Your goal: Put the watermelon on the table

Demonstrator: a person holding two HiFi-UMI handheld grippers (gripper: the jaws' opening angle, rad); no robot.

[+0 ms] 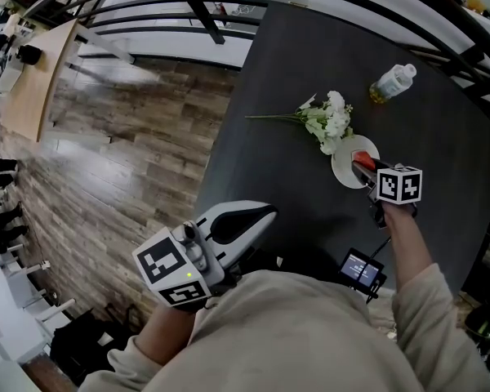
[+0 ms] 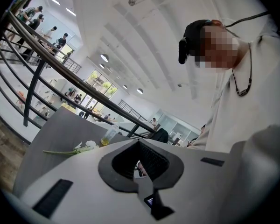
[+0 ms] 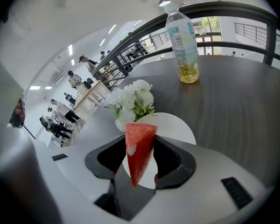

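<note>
A red wedge of watermelon (image 3: 140,146) sits between the black pads of my right gripper (image 3: 140,157), which is shut on it. In the head view the slice (image 1: 361,162) hangs just over a white plate (image 1: 343,172) on the dark table (image 1: 310,47), with the right gripper (image 1: 365,170) pointing steeply down at it. The plate (image 3: 177,127) shows behind the wedge in the right gripper view. My left gripper (image 1: 264,214) is held low at the table's near edge, close to my body. Its pads (image 2: 156,164) meet with nothing between them.
White flowers (image 1: 331,121) with a long stem lie just beyond the plate. Farther back, a clear bottle (image 1: 392,82) lies on the table. A small screen device (image 1: 361,269) hangs at the near edge. A black railing (image 1: 180,15) curves behind the table, and wooden floor (image 1: 122,153) lies left.
</note>
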